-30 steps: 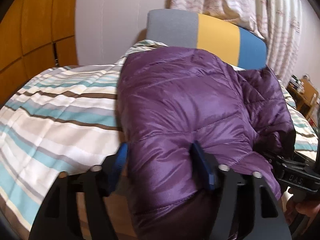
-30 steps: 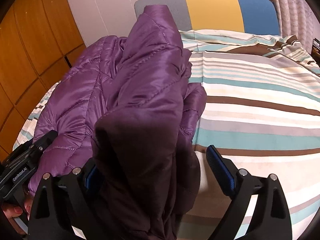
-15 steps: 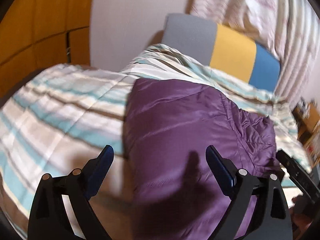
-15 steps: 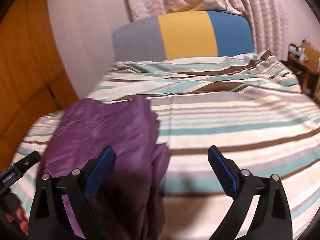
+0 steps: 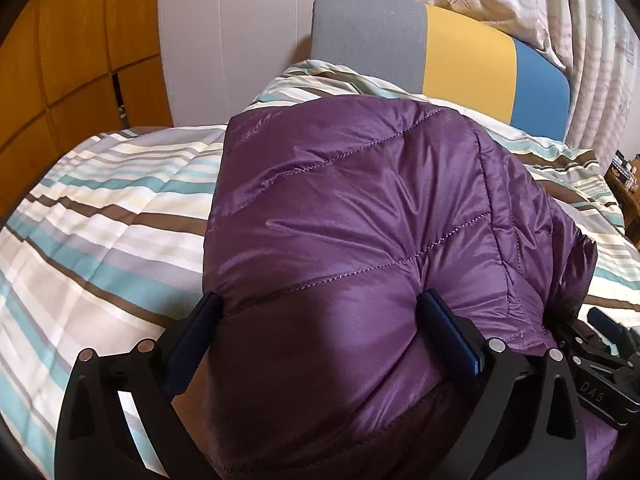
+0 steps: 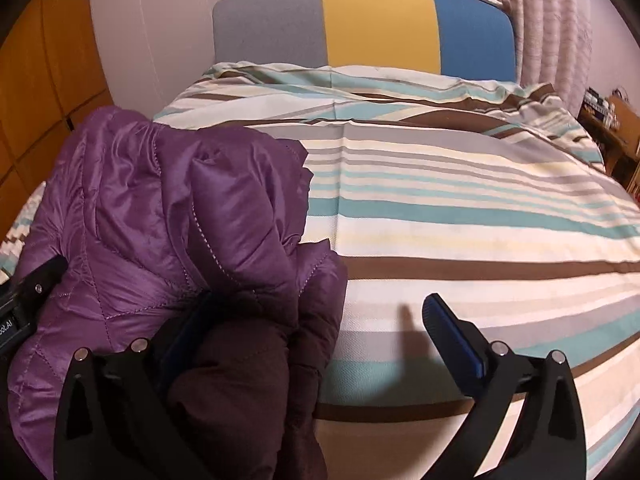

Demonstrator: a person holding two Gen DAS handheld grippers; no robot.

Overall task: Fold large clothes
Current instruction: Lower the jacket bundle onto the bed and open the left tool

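Purple quilted nylon is what fills the near edge of the bed: a puffy jacket (image 5: 360, 220) lies heaped on the striped duvet (image 6: 460, 208), well short of the headboard (image 6: 360, 24) with its grey, yellow and blue panels. Measured from that headboard, the bundle sits at the far end of the mattress, on the side nearest the orange wooden cabinets (image 5: 72, 40), with its long axis running roughly from the foot edge up toward the headboard.

Both tools have just been opening and now stand spread as wide as they go. The left gripper (image 5: 320, 312) has the jacket's folded bulk swelling up between its blue pads, which sit against the fabric's sides without visibly pinching it. The right gripper (image 6: 320, 312) straddles the jacket's other edge: its inner finger is buried beside the darker lining, while its outer finger stands over bare duvet, apart from the cloth. Neither, as far as I can see, is holding anything.

What the next move turns on, to my eye, is that the jacket lies squarely ahead of the left tool but off to the cabinet side of the right one. The left hand is the nearer and better centred; the right would need to shift toward the cabinets, away from the open stripes, before it could take a fresh hold for another fold or a smoothing pass.
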